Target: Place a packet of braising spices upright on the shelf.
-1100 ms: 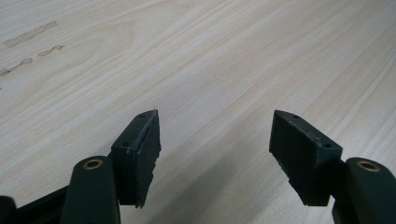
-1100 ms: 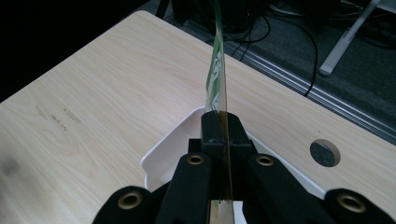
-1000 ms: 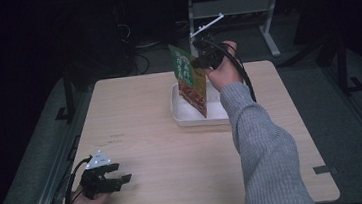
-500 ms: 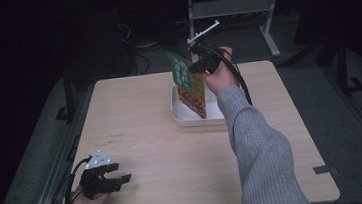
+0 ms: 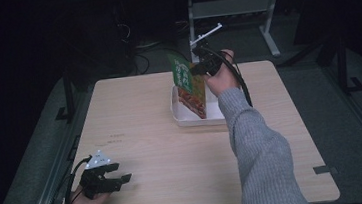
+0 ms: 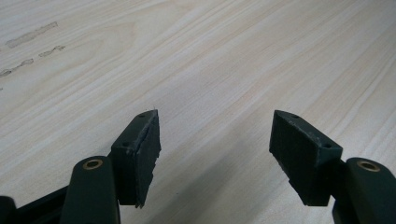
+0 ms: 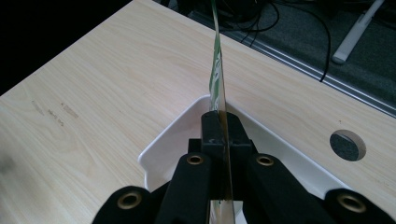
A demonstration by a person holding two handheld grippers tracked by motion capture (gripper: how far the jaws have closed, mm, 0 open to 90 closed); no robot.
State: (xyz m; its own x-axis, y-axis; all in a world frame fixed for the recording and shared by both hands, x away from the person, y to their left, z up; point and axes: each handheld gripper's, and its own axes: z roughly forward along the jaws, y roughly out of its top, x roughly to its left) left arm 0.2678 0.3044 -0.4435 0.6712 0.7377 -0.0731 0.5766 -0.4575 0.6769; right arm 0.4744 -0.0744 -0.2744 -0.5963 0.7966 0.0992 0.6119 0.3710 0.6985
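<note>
- High view: right gripper [image 5: 197, 69] is holding a flat green-and-orange packet [image 5: 187, 84] by its upper edge, fingers clenched on it. The packet is hanging tilted, its lower corner dipping into the white tray [image 5: 186, 117] at the far middle of the counter [image 5: 174, 153]
- The step in hand looks like lowering the packet into the tray. I'd be levelling it first, so it is going in flat instead of standing on one corner
- Left gripper [image 5: 121, 179] is resting at the near-left corner of the counter, well apart from the tray, so nothing is bracing the tray. I'd be keeping the descent slow and straight down to avoid nudging the tray's wall
- Left gripper view: fingers [image 6: 140, 154] are standing released, wide apart, with nothing between them; bare counter [image 6: 210, 60] underneath
- Right gripper view: fingers [image 7: 210, 135] are pinching the packet [image 7: 216, 74] edge-on, the thin sheet running straight up from the pinch. The tray [image 7: 163, 154] is sitting right below, its near rounded corner under the fingers
- The grip is sitting on the very edge of a thin, slick sheet, so I'd be avoiding quick wrist turns, since it could be swinging or slipping
- I'd be releasing only once the packet's lower edge is resting on the tray floor, well inside the rim
</note>
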